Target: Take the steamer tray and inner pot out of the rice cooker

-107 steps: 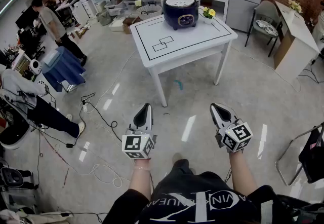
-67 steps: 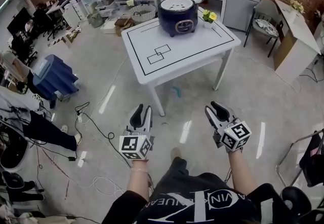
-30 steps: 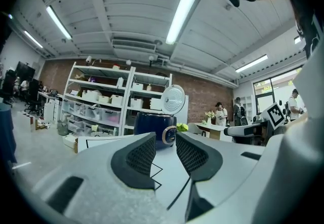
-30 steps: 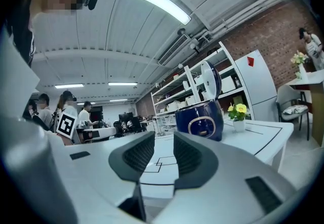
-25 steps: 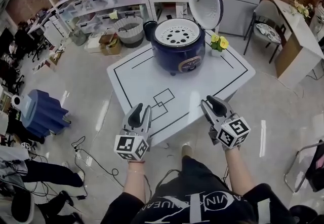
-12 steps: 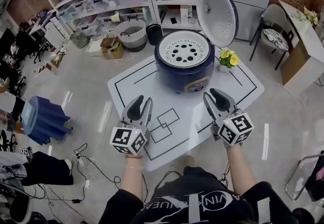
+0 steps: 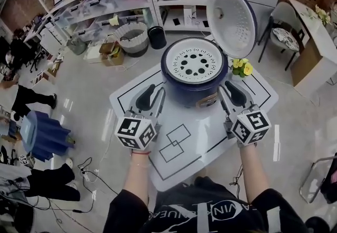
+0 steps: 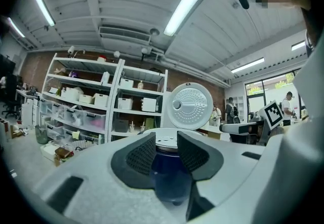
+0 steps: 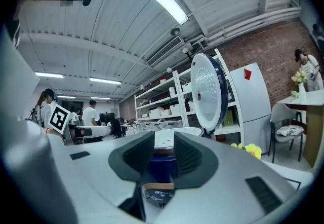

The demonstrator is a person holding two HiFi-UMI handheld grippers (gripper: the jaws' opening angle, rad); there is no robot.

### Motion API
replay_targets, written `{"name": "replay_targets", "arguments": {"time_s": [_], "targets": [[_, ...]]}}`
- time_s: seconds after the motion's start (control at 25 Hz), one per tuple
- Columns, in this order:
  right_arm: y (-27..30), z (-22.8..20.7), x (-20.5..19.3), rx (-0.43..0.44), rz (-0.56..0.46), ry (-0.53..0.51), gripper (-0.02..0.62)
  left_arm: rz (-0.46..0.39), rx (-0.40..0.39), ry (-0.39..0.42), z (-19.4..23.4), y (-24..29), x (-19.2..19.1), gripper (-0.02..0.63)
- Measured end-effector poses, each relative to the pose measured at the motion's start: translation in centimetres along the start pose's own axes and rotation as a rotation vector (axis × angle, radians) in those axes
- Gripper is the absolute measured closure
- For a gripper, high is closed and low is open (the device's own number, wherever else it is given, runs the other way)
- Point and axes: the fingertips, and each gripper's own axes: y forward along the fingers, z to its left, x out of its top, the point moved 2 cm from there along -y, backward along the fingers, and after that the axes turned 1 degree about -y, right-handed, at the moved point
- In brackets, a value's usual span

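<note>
Steamer tray (image 7: 194,63) is sitting in the top of the blue rice cooker (image 7: 196,94) at the far side of the white table (image 7: 202,139), with the lid (image 7: 231,15) standing open at far right. We're holding both grippers level, flanking the cooker. The left gripper (image 7: 154,95) is hovering just left of it, jaws narrowly apart and just opening, nothing between them. The right gripper (image 7: 226,89) is hovering just right, jaws narrowly apart, empty. The tray is covering the inner pot.
</note>
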Motion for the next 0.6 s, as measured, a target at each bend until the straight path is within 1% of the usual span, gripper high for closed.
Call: {"name": "replay_targets", "arguments": {"time_s": [0.16,0.32,0.44,0.6], "targets": [[1.8,-1.0,0.3,-0.097,0.019,-0.004,0.485,0.014,-0.063,-0.004,2.0,3.0,0.1,0.482],[3.6,-1.7,0.3,-0.195,0.049,-0.011,0.485,0.035,-0.130,0.021,4.0,6.0,0.4,0.477],[5.0,-3.0,0.6,-0.244,0.088,-0.031,0.485,0.068,-0.151,0.039,4.9,8.9,0.5,0.471],[7.1,-4.3,1.0,-0.282,0.162,-0.080,0.483,0.124,-0.154,0.069,6.3,12.2,0.5,0.440]]}}
